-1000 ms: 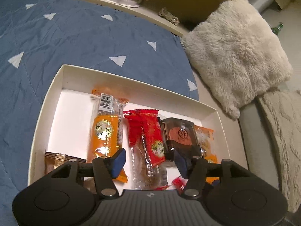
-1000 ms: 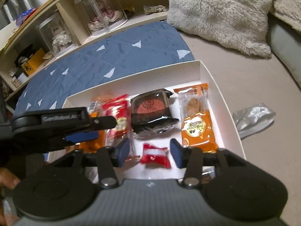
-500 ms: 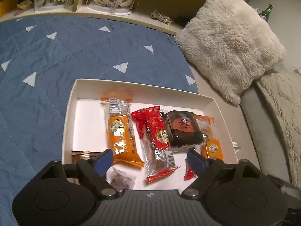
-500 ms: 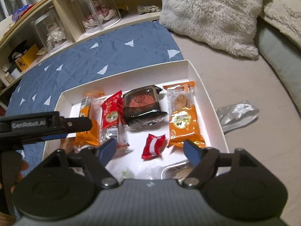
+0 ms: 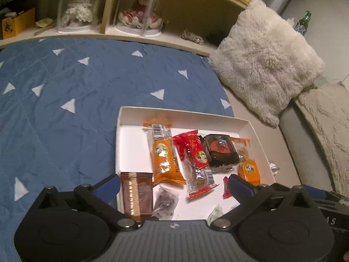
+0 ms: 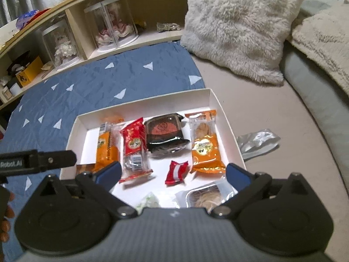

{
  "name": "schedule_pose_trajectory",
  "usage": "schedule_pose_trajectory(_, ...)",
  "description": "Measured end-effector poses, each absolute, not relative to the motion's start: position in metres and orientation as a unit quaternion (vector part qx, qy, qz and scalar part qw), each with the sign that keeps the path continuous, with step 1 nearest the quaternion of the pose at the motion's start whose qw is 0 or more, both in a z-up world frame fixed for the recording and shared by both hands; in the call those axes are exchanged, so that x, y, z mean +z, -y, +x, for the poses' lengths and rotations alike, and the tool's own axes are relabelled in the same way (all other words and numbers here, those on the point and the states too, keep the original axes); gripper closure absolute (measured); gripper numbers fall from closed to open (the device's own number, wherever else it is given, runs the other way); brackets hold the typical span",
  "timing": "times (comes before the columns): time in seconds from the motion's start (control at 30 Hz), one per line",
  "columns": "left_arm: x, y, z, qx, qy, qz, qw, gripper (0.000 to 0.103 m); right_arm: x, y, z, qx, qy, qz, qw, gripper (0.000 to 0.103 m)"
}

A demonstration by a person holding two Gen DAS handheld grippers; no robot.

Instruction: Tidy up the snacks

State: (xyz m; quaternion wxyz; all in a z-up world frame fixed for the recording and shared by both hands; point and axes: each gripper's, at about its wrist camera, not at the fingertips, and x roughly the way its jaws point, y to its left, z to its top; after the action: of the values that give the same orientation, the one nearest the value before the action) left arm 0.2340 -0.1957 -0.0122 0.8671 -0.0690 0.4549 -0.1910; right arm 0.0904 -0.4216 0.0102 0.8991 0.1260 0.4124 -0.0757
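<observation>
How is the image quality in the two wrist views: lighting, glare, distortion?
Left wrist view: dim warm light, corners vignetted black, wooden shelf bowed by the fisheye. Right wrist view: glare on the glossy dark-wrapped pastry, white cardboard box floor nearly washed out.

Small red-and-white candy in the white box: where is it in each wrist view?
Left wrist: small red-and-white candy at lower right, mostly hidden behind the right finger of the left claw.
Right wrist: in full view, lower centre, between the open fingers of the right claw, untouched.
Shared landmark: the dark mooncake pack, just beyond it.
</observation>
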Motion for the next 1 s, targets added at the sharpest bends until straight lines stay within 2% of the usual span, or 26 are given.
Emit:
schedule_pose_trajectory(0.5,0.037,0.151,0.187,-0.187,-0.425,-0.060,0.884,0.000,0.052,0.396,0.055,-0.094,-0.400,0.129,0.902,0.001)
schedule_pose_trajectory(1.0,0.070,0.120,0.129,-0.192,-0.373,-0.004,0.908,0.000,0.094,0.357,-0.008,-0.078,-0.348,0.109,0.928,0.001)
